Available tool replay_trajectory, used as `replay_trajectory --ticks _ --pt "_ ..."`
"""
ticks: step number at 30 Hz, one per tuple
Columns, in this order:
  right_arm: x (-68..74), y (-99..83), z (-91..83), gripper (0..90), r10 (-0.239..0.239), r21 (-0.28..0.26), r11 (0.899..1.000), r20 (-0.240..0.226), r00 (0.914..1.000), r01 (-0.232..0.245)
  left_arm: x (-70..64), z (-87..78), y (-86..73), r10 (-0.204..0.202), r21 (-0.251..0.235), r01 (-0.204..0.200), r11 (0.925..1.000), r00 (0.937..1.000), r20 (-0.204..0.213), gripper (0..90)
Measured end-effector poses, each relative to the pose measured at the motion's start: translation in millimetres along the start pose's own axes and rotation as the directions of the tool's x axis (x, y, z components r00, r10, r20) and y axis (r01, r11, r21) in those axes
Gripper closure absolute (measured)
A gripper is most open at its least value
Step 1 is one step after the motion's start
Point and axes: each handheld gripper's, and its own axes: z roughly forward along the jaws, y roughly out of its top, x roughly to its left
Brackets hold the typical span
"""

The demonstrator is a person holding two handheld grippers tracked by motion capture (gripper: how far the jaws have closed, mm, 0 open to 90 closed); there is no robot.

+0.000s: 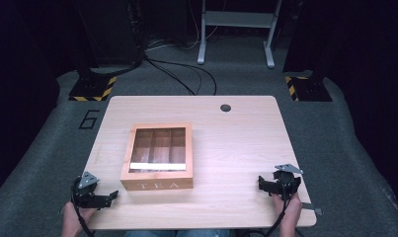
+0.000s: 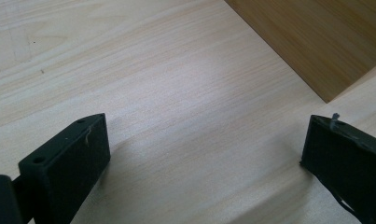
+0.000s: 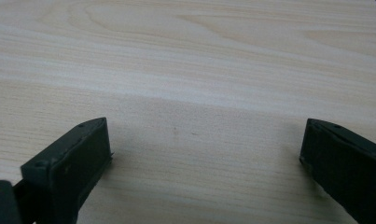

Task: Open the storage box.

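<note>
Nearest the camera: two hands at the table's near edge, each with tongs spread wide and holding nothing — left tongs point(image 1: 109, 196) just off the tea box's near-left corner, right tongs point(image 1: 266, 184) well apart to the right over bare wood. Tea box point(image 1: 157, 157) sitting left of the table's middle, lid closed, clear window showing compartments that look empty, "TEA" lettering facing the near edge. Seen from the left gripper view: black jaws far apart low over the grain, with one corner of the box point(image 2: 316, 42) at upper right, close but not touched. From the right gripper view: same wide stance, plain table point(image 3: 190, 70) beneath. Judged stage: the very start, before any contact; likely next move a short reach by the left tongs toward the box's near wall or lid front, calling for a turn inward and a narrowing to fit the lid's lip, perhaps with the right tongs crossing over to steady the other side. Room: plenty of open table point(image 1: 236, 148) right of the box and beyond it; a small dark grommet hole point(image 1: 225, 107) near the far edge; left edge fairly close to the box, so little margin for a sideways push that way.
</note>
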Motion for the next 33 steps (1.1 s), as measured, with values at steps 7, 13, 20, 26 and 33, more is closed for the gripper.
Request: replay_trajectory --ticks 7,13,20,26,33 --pt "-0.1 0.0 0.1 1.2 -0.001 -0.001 1.0 0.0 1.0 0.001 0.0 0.0 0.0 0.0 0.0 0.0 1.0 1.0 0.0 0.7" --pt "0.0 0.0 0.0 1.2 0.0 0.0 1.0 0.0 1.0 0.0 0.0 0.0 0.0 0.0 0.0 0.0 1.0 1.0 0.0 0.7" --pt "-0.1 0.0 0.0 1.2 -0.001 0.0 1.0 0.0 1.0 0.001 0.0 0.0 0.1 0.0 0.0 0.0 1.0 1.0 0.0 0.6" --pt "0.2 0.0 -0.1 1.2 0.002 0.001 1.0 0.001 1.0 -0.002 -0.1 -0.2 0.4 0.007 0.002 -0.007 1.0 1.0 0.007 0.2" --pt "0.2 0.0 -0.1 1.2 0.002 0.001 1.0 0.001 1.0 -0.002 -0.3 -1.9 0.7 -0.002 -0.02 0.002 0.9998 0.9995 0.033 0.3"
